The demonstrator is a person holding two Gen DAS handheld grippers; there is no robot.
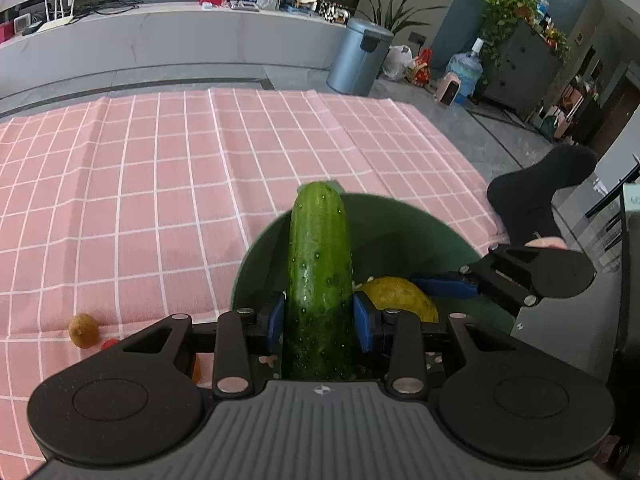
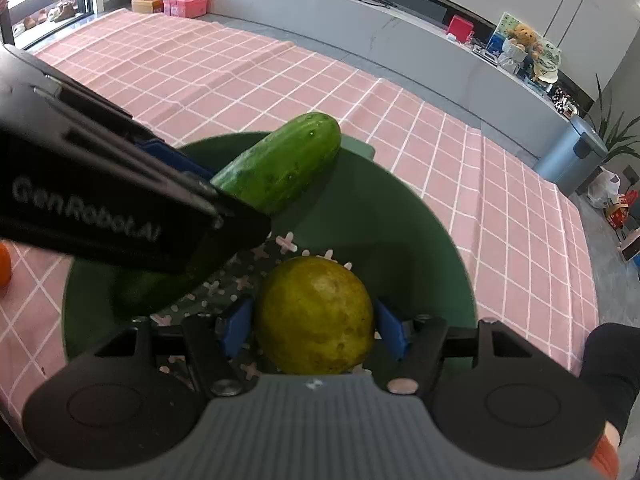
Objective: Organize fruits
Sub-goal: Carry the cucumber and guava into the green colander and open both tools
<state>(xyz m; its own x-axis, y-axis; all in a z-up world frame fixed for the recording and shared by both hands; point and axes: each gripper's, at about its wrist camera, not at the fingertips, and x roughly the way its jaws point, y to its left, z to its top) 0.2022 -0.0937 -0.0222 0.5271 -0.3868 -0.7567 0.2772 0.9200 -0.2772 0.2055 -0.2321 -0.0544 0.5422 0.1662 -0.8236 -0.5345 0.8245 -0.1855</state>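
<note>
My left gripper [image 1: 319,316] is shut on a green cucumber [image 1: 319,276] and holds it over the green bowl [image 1: 404,236]. The cucumber [image 2: 280,166] also shows in the right wrist view, sticking out of the left gripper's fingers above the bowl [image 2: 404,220]. My right gripper [image 2: 314,328] is shut on a yellow-green round citrus fruit [image 2: 316,316] inside the bowl; the same fruit [image 1: 400,298] shows in the left wrist view. A brown kiwi [image 1: 83,330] lies on the pink checked cloth [image 1: 160,184] at the left.
A red fruit edge [image 1: 108,344] lies beside the kiwi. An orange fruit [image 2: 3,266] sits at the left edge of the cloth. The table's right edge drops to the floor near a metal bin [image 1: 358,56].
</note>
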